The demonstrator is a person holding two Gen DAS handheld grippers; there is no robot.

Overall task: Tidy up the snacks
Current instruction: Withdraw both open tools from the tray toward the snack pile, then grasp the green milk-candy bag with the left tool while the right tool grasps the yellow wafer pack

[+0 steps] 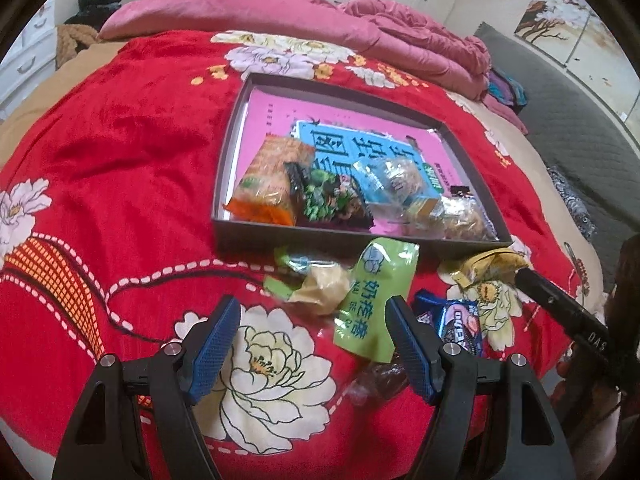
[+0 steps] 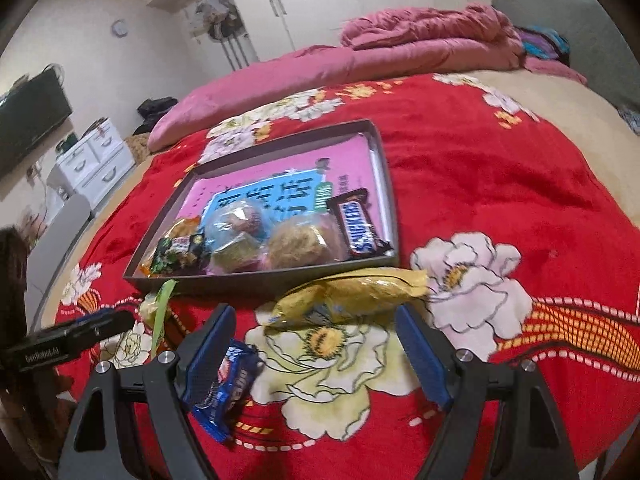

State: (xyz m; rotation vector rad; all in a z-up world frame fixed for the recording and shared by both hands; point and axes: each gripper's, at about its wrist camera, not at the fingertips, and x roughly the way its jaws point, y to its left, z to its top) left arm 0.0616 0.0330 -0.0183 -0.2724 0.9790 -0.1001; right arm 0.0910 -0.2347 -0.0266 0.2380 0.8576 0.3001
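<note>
Both grippers, left (image 1: 314, 342) and right (image 2: 314, 346), are tilted down over the bed, jaws wide, nothing held. One tray (image 1: 360, 242); six snacks are counted inside.

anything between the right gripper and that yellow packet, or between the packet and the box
Nothing visible does. The right gripper is open with the yellow packet just ahead of its fingertips on bare blanket. The packet lies against the box's near wall, which it must clear.

Left gripper (image 1: 314, 320) and right gripper (image 2: 314, 328) both angle downward, fingers spread wide, gripping nothing.
</note>
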